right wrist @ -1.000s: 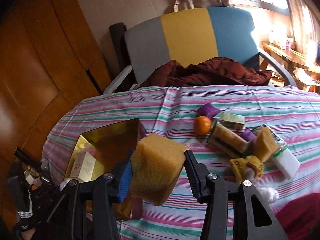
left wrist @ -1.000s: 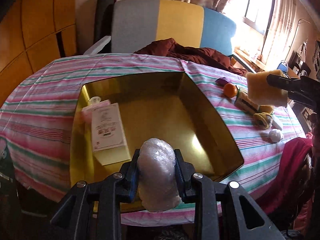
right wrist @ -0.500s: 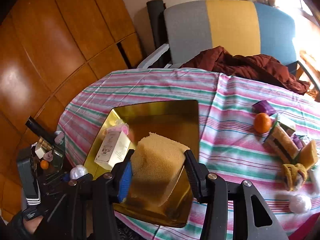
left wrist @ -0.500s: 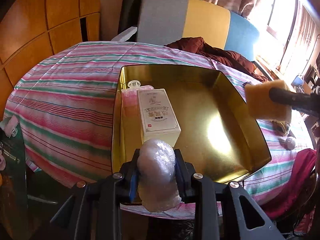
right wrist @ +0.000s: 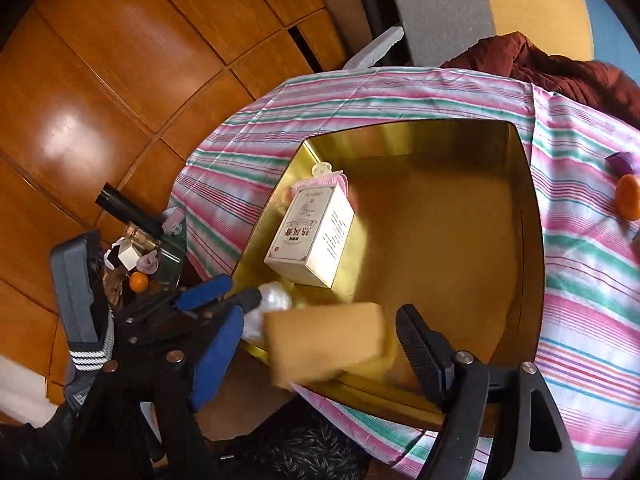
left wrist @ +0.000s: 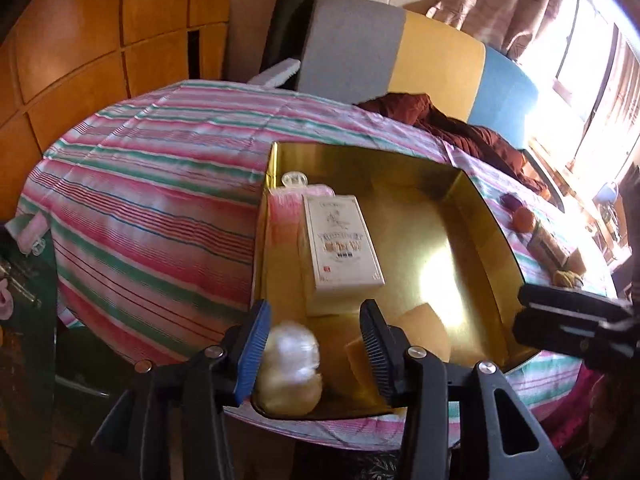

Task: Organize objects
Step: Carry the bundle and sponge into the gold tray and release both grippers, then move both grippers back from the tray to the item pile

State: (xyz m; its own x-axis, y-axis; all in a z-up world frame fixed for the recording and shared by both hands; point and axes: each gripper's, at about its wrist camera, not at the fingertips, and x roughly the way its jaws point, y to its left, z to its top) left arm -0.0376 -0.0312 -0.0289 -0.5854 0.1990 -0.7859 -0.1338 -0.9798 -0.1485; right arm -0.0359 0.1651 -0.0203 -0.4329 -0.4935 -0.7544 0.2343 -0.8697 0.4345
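Observation:
A gold tray [left wrist: 492, 216] [right wrist: 534, 248] lies on the striped table. My left gripper [left wrist: 316, 350] is open above its near corner; the clear plastic-wrapped bundle [left wrist: 289, 368] [right wrist: 272, 300] lies loose in the tray between the fingers. My right gripper [right wrist: 316, 348] is open; the yellow sponge [right wrist: 326, 344] [left wrist: 424, 330] is free of the pads, blurred, at the tray's near edge. A white carton [left wrist: 340, 240] [right wrist: 310, 232] and a pink bottle [left wrist: 286, 200] lie in the tray's left side.
An orange [left wrist: 524, 219] [right wrist: 629, 197], a purple item [left wrist: 512, 201] and packets [left wrist: 550, 246] lie on the tablecloth right of the tray. A multicoloured chair [left wrist: 400, 56] with a brown cloth [left wrist: 460, 128] stands behind. A side table with clutter [right wrist: 136, 264] stands at the left.
Both grippers moved over the tray's near end and opened. The wrapped bundle left the left gripper and the sponge left the right gripper, both now in the tray.

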